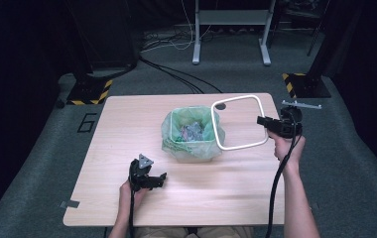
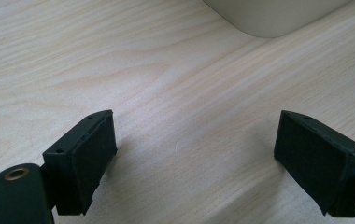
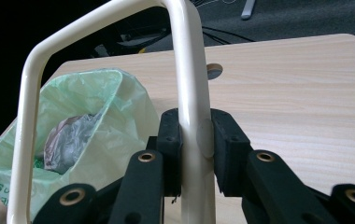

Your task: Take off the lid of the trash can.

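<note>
A small bin lined with a pale green bag stands mid-table, with crumpled grey waste inside. My right gripper is shut on one side of a white square ring, which hangs tilted in the air just right of the bin and over its right rim. In the right gripper view the pads clamp the ring's cream bar, and the bagged bin sits to the left behind it. My left gripper rests low near the table's front left, open and empty, with the bin's base ahead of it.
The wooden table has a cable hole behind the ring. Beyond its far edge are floor cables, a white stand's legs and two yellow-and-black striped bases.
</note>
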Motion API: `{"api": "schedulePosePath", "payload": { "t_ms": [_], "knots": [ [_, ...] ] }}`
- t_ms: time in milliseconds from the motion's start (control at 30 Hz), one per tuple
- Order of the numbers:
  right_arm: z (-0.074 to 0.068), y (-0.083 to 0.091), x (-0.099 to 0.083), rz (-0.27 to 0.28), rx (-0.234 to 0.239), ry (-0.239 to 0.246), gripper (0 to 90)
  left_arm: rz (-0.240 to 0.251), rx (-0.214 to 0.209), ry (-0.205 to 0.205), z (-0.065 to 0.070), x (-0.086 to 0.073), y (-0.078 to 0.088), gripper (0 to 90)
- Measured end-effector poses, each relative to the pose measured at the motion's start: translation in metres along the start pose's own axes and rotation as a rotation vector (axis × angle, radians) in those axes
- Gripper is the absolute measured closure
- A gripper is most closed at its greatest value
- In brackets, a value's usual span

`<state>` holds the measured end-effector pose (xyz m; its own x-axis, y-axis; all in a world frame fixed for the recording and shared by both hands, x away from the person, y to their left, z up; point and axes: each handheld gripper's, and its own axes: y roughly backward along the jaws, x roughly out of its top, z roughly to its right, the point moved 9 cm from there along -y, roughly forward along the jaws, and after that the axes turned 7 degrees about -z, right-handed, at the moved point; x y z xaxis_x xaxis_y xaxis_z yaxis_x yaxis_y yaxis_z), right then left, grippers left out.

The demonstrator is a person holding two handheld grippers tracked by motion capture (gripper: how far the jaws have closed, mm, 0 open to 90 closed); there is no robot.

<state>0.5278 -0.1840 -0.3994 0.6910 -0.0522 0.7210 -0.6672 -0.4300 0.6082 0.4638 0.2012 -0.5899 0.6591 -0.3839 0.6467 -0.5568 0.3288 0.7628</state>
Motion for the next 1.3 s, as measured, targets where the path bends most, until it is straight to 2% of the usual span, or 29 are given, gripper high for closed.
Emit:
{"api": "schedulePosePath", "payload": {
  "t_ms": [267,1300],
  "knots": [
    [0.005,0.001,-0.004,-0.001,-0.006,-0.009,74.6,0.000,0.000,0.000,0.000,0.000,0.000,12.7],
    [0.046,-0.004,-0.033,-0.016,-0.034,-0.086,74.6,0.001,-0.001,-0.004,0.001,0.000,0.000,13.0]
  ]
}}
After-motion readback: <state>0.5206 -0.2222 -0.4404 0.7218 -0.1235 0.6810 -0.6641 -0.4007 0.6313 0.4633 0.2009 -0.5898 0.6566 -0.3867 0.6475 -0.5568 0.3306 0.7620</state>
